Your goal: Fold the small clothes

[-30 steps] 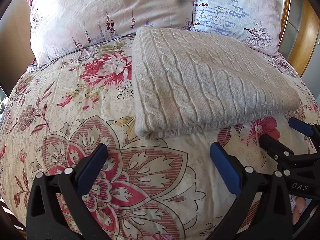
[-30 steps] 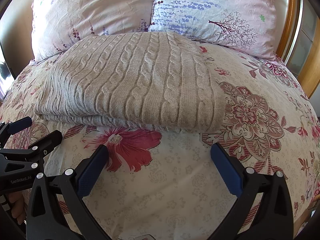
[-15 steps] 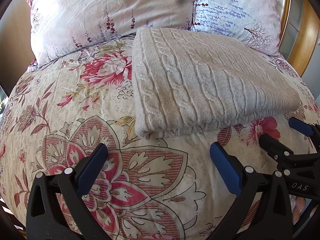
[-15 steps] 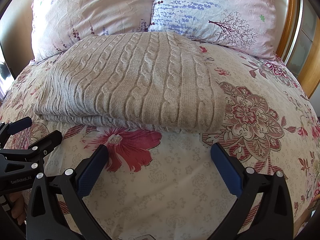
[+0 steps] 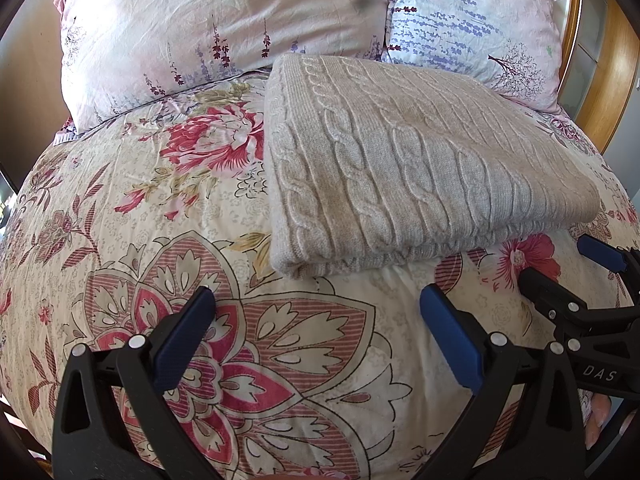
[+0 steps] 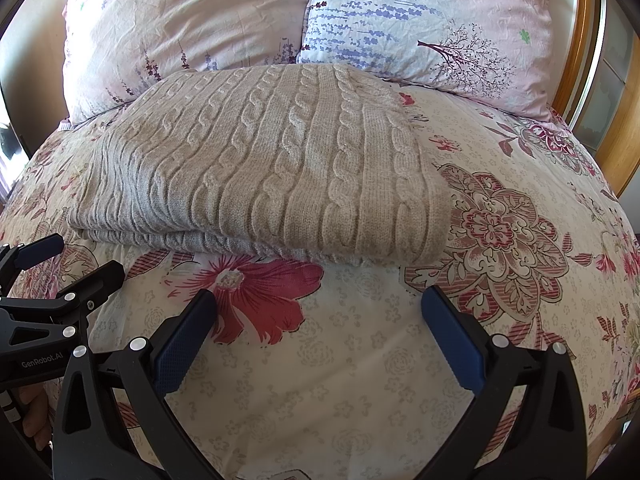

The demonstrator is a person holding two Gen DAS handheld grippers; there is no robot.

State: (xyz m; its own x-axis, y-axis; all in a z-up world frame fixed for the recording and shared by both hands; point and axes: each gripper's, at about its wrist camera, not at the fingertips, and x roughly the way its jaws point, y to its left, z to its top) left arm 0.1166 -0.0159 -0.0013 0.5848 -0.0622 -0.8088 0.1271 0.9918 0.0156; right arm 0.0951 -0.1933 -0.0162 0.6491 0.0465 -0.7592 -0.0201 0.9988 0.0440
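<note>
A grey cable-knit sweater (image 5: 408, 168) lies folded into a flat rectangle on the floral bedspread (image 5: 168, 208); it also shows in the right wrist view (image 6: 272, 176). My left gripper (image 5: 316, 320) is open and empty, just in front of the sweater's near left corner. My right gripper (image 6: 318, 320) is open and empty, just in front of the sweater's near right edge. Each gripper shows in the other's view: the right one at the right edge (image 5: 560, 268), the left one at the left edge (image 6: 68, 260).
Two floral pillows (image 5: 224, 28) (image 6: 432, 20) lean behind the sweater. A wooden headboard (image 6: 576, 64) stands at the right. The bedspread (image 6: 520, 240) lies bare to the left and right of the sweater.
</note>
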